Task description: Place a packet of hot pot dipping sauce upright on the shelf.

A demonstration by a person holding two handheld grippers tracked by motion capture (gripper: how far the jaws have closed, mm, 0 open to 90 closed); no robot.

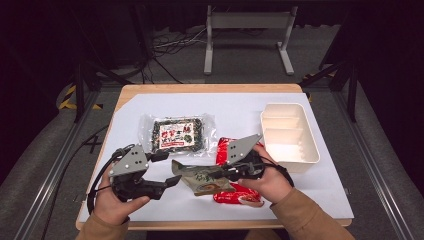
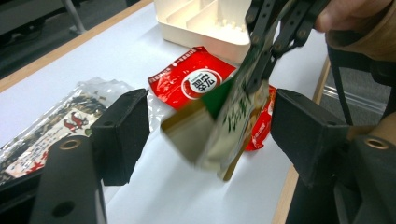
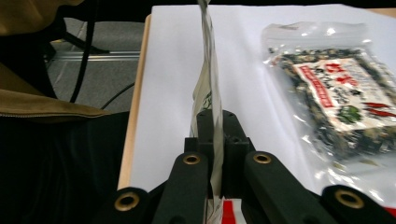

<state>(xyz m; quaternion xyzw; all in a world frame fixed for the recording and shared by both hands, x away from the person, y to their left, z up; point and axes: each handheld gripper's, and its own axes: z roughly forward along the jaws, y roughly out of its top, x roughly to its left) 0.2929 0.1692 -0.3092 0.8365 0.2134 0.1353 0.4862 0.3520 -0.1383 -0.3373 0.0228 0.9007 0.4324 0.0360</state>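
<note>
Above the table, green-brown packet edge-up, right gripper clamped.

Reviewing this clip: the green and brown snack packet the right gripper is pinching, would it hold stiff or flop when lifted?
Probably floppy: the packet hangs edge-on from the right gripper, bending below the pinch. It looks thin and flat, so likely light. Its glossy film may slip if the grip loosens.

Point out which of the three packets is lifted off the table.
The green-and-tan packet, pinched in the right gripper. The red packet and the clear packet of dark bits both lie flat on the white sheet.
</note>
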